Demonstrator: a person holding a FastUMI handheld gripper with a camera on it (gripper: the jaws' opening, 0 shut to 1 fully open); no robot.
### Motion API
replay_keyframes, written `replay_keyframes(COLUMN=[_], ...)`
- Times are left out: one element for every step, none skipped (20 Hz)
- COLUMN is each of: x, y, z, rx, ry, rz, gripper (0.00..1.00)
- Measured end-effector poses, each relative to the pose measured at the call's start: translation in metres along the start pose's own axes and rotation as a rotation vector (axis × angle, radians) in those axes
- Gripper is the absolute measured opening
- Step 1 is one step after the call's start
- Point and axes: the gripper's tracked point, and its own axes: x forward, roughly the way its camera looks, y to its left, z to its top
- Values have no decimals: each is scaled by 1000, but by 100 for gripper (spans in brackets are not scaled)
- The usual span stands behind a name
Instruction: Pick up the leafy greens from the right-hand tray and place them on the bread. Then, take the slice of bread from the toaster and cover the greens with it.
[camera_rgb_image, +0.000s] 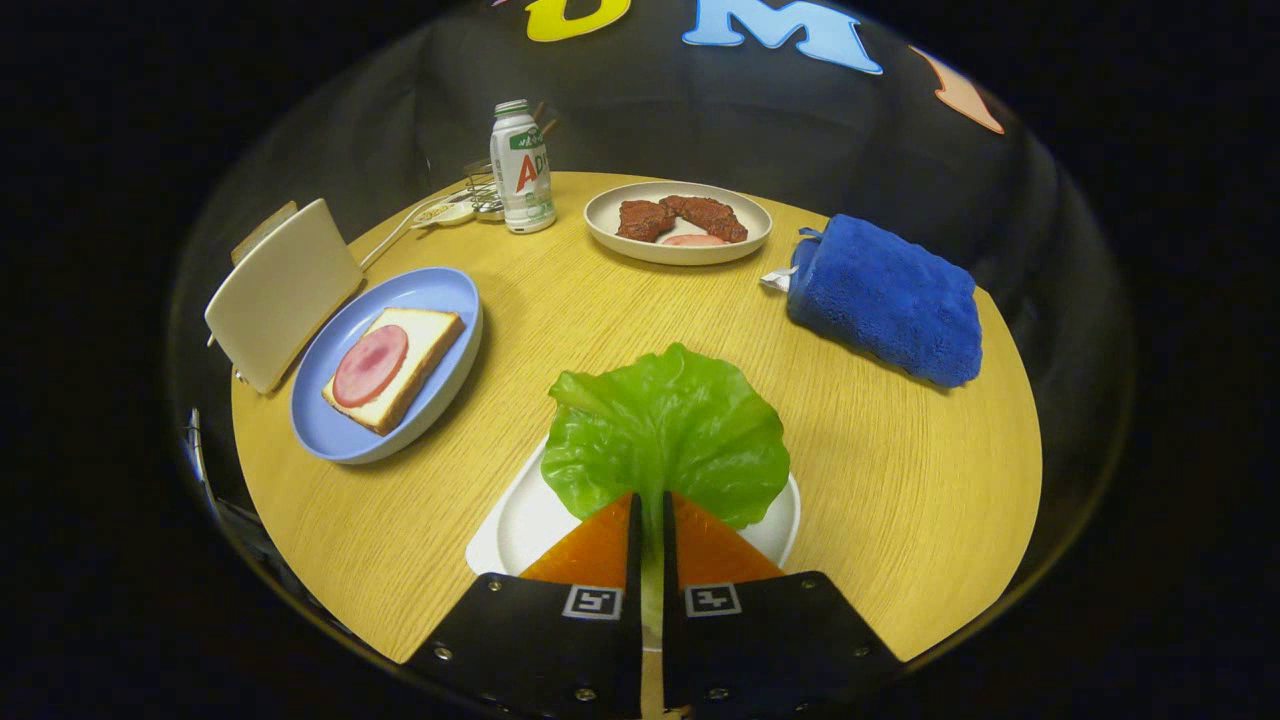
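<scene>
- gripper (651, 520) fingers clamped on leafy greens (668, 430), over white tray (520, 525)
- beyond, to the left: blue plate (440, 290) with bread (410, 350), ham slice on it
- toaster (280, 290) touching plate's far side, on worktop (900, 480)

Lettuce leaf (665, 430) is hiding most of white tray (520, 525); gripper (652, 520) fingers pinching, covering its stem.

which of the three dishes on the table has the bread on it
The blue plate beside the toaster, holding bread topped with a ham slice. The beige plate holds meat; the white tray holds the lettuce the claw grips.
</scene>
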Motion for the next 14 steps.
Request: replay_keyframes(x=[1,-1,-1,-6,-14,-23,-34,-42,-50,-54,-57,-59,-59,-57], y=[-1,-1,-1,0,1,3,6,12,18,24,32,40,51,60], z=[3,3,5,9,18,28,39,48,57,63,70,75,79,83], rx=[7,-6,-1,18,35,47,46,40,28,9,-14,-31,-47,-65], ry=[-4,-11,-17,-34,-68,-102,-134,-160,-182,-193,-200,-206,-209,-210], rz=[-19,-21,-15,-10,-3,2,12,22,28,28,29,32,42,48], gripper=[9,0,1,0,0,0,0,0,0,0,0,0,0,0])
